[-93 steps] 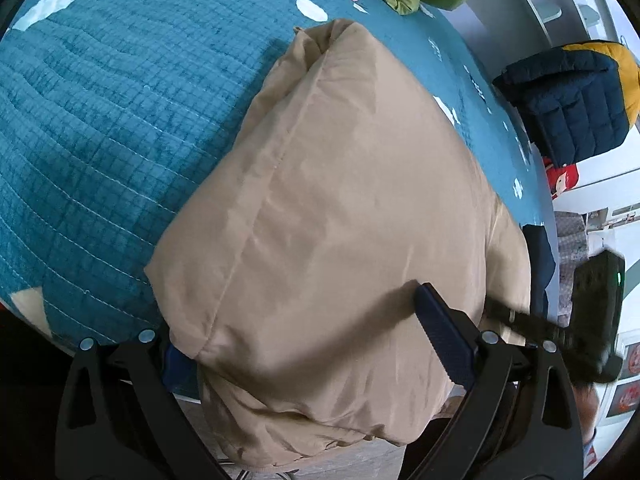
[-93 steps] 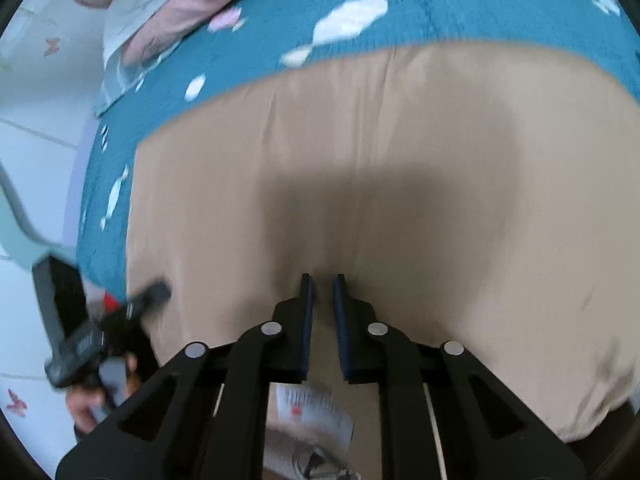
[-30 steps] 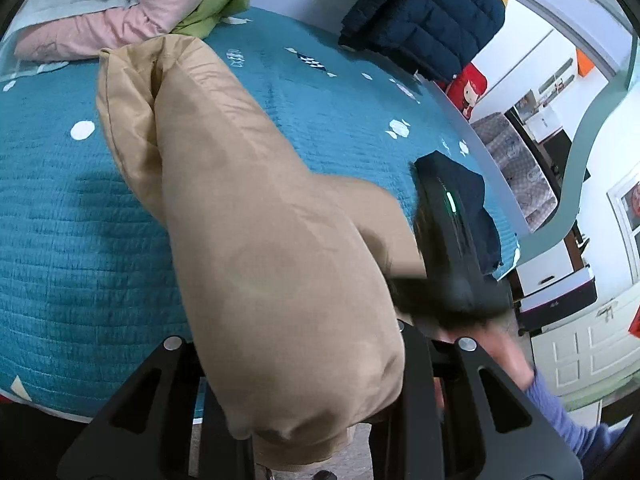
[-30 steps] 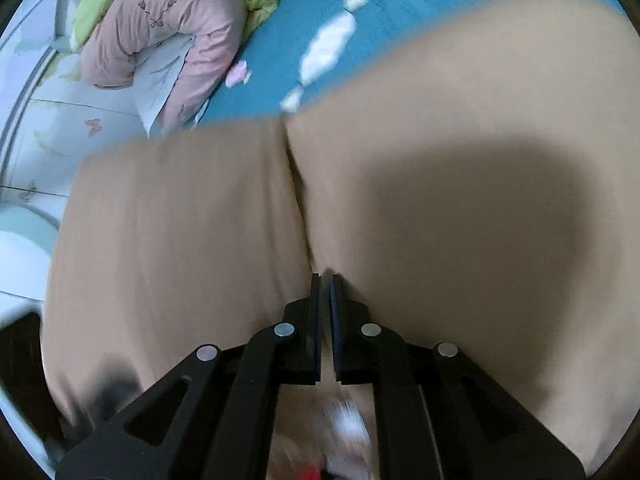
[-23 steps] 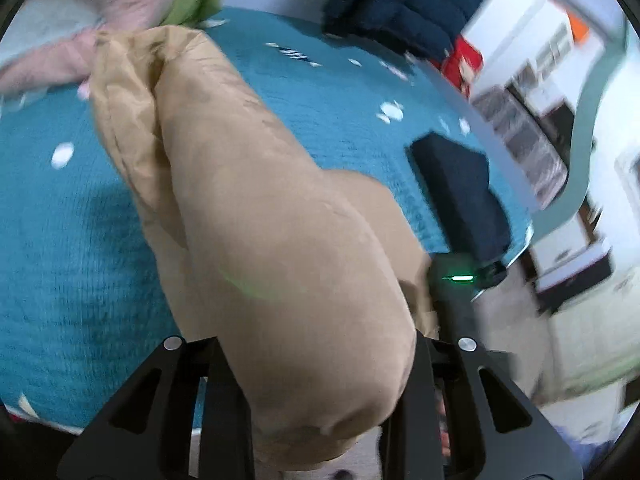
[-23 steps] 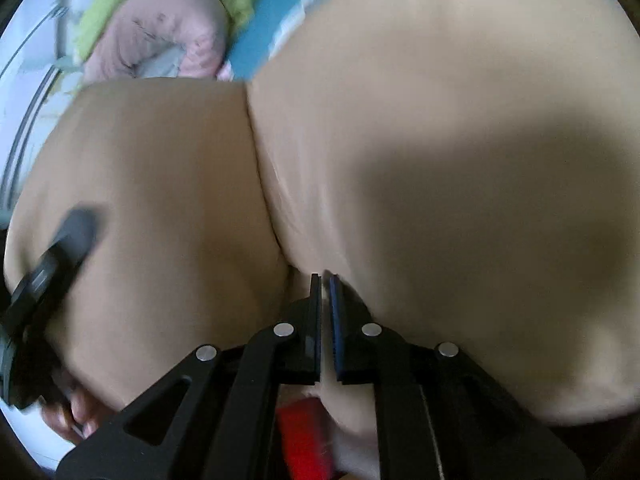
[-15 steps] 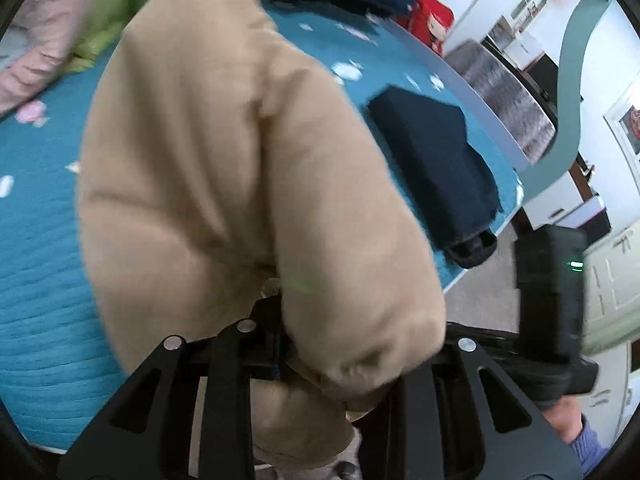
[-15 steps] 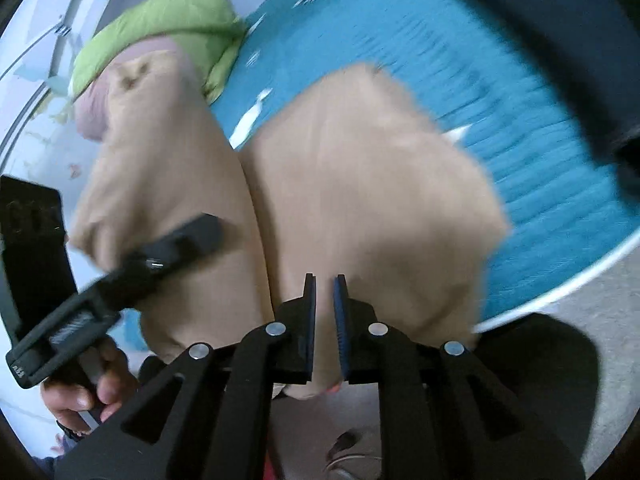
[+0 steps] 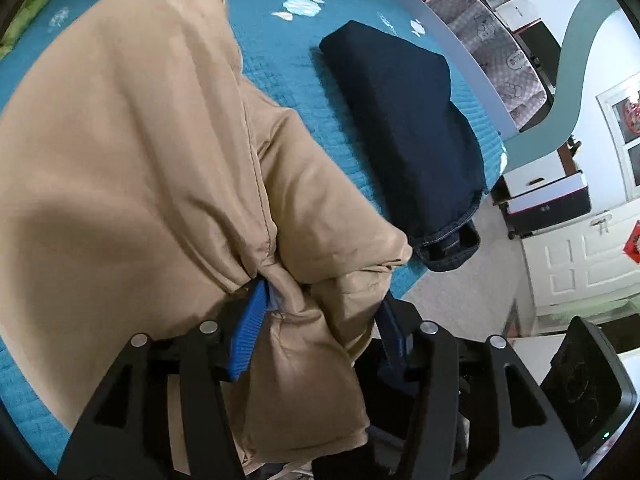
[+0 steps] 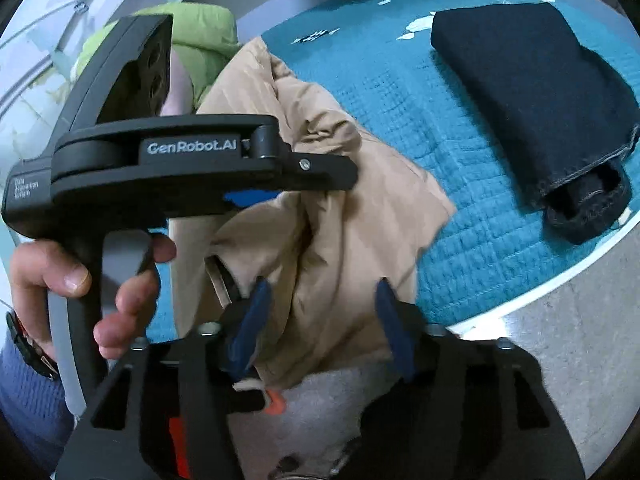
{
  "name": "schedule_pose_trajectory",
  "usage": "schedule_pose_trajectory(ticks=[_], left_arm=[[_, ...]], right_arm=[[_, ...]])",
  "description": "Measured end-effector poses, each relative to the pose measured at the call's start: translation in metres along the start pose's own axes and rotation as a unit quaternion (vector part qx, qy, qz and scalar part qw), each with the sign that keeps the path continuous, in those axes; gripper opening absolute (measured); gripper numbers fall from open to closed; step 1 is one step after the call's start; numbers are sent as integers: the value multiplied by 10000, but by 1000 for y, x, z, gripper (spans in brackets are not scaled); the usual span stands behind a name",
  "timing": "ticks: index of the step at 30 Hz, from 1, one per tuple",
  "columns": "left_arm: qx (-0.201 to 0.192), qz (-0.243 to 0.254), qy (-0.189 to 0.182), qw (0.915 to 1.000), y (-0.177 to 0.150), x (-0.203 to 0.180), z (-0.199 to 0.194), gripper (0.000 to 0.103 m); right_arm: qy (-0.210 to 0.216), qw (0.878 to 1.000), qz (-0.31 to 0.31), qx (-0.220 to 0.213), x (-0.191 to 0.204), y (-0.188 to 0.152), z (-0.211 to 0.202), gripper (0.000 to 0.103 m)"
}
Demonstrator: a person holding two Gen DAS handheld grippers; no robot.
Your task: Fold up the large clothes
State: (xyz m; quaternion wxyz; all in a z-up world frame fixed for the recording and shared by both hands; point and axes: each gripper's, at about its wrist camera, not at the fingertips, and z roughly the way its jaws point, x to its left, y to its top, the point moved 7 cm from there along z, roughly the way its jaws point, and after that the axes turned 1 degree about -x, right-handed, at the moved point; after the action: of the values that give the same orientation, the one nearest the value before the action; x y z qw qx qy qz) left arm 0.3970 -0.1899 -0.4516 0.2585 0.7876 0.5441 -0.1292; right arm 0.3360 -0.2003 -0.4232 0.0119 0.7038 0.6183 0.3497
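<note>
While the tan padded jacket (image 9: pixel 132 152) is bunched at the bed's (image 9: pixel 288 36) near edge, a fold is gripped by the left gripper (image 9: pixel 316 320); the right gripper (image 10: pixel 324 320) is spread wide, empty. Regrasping is judged next.

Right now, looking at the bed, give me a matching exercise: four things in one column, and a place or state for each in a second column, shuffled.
Things:
1. tan jacket
2. folded navy garment
3. green bedding
4. right claw

Places or states:
A. bunched at the far side of the bed
B. lying folded near the bed's edge
C. open, with tan fabric between its fingers
D. bunched up, with the left claw around its near end

Pairs: 1-D, 2-B, 3-A, 4-C
</note>
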Motion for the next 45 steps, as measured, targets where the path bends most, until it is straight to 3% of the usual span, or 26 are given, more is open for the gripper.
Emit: schedule_pose_trajectory(ticks=[6,9,12,15,16,17,19,22,23,25,27,29,31,33,36,38,41,43,45], left_arm=[[116,-450,-523,9976,7,11,-3,55],[187,-335,-507,9980,9,9,-2,55],[173,-287,-540,9980,10,5,-4,55],[141,-269,-569,9979,3,9,-10,56],[124,-239,-600,9978,2,8,-14,59],[110,-224,-624,9977,1,7,-16,59],[-19,-170,-657,9977,1,6,-30,62],[-518,-83,-661,9964,4,8,-65,70],[-687,-53,-585,9959,4,11,-76,76],[-1055,6,-186,9942,3,25,-97,78],[-1379,-40,581,9887,-1,51,-112,78],[-1390,-107,1317,9814,-9,79,-112,78],[-1096,-227,1864,9761,-19,105,-100,78],[-876,-299,1818,9790,-26,119,-80,78],[-753,-314,1832,9797,-24,125,-59,78],[-687,-295,1883,9793,-19,124,-54,78],[-608,-187,1876,9802,-13,120,-48,78],[-568,-186,1824,9814,-10,119,-48,78],[-509,-148,1781,9826,-6,119,-46,78]], right_arm=[[620,9975,-172,276,9,5,-6,61],[565,9966,-485,363,14,1,-1,62],[157,9984,-527,132,15,3,4,63],[156,9983,-555,4,22,13,21,63],[91,9986,-526,-7,22,16,29,54],[122,9989,-446,43,20,16,34,38],[188,9998,-85,70,11,20,36,19],[122,9997,87,-198,1,27,11,15],[10,9997,85,-216,-3,29,5,15],[-185,9995,177,-179,-15,30,5,15],[-606,9979,189,-92,-28,27,9,15],[-828,9962,273,84,-33,21,18,15],[-1036,9930,466,327,-42,23,31,17],[-1223,9899,565,433,-46,24,40,22],[-1429,9866,622,476,-47,27,34,36],[-1374,9879,640,325,-46,28,13,36],[-1413,9893,212,-311,-18,46,-31,36],[-1097,9926,-46,-525,4,60,-36,36],[-942,9939,-442,-360,19,60,-20,36]])
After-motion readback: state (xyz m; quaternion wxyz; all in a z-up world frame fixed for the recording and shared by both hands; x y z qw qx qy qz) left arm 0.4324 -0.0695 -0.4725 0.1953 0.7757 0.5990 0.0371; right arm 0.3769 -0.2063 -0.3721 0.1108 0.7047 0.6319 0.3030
